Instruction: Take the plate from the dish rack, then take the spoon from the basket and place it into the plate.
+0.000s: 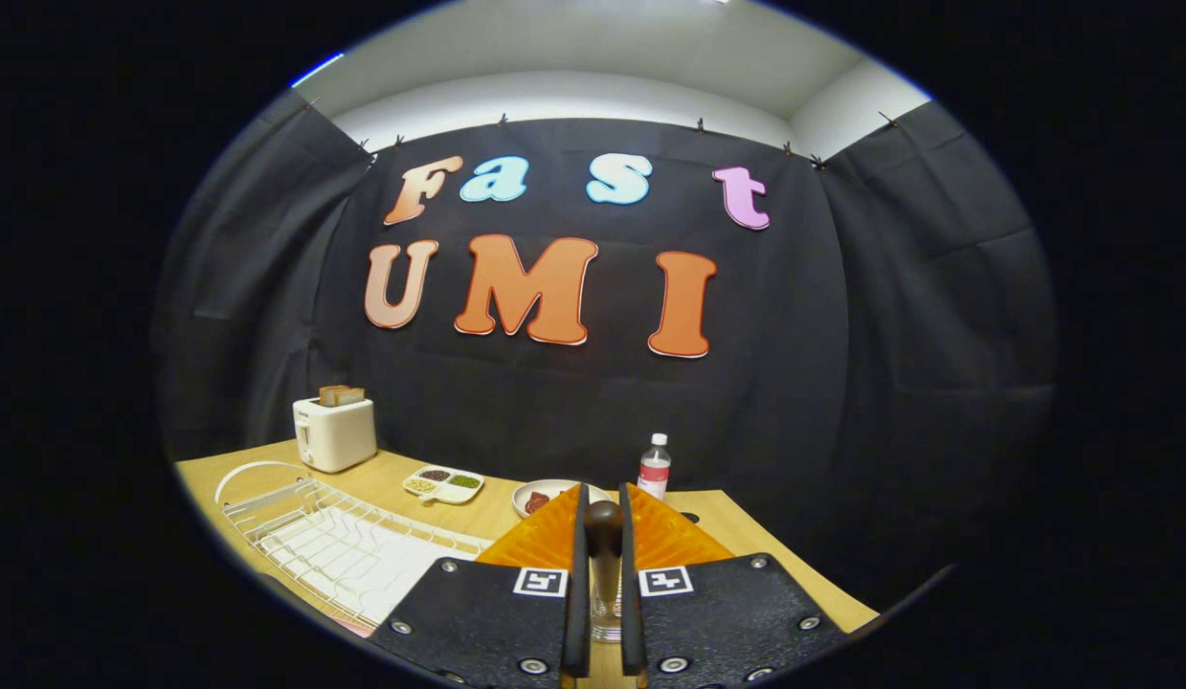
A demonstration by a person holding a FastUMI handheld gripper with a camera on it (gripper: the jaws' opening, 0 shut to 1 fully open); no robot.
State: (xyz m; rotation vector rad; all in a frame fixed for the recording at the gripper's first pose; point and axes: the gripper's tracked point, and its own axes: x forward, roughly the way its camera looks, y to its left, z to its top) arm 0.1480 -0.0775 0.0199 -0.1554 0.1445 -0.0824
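Spoon (604,536) stands between the two fingers of the tool (604,574), which are closed narrow on its handle, so both fingers seem to press on it. I see a dark rounded wooden knob on top and a paler part lower down; the bowl end is hidden. It is probably light and stiff, and the smooth round handle could turn or slip, so the grip on the shaft under the knob looks like a good place. Just ahead of the fingers lies the plate (545,496), a pale shallow round dish with something dark red in it, probably ceramic and fragile. Beside it are a small tray (445,484) with three compartments and a clear plastic bottle (654,467). A white wire rack (334,545) lies on the wooden desk (439,517), and beyond it stands a cream toaster (334,433).
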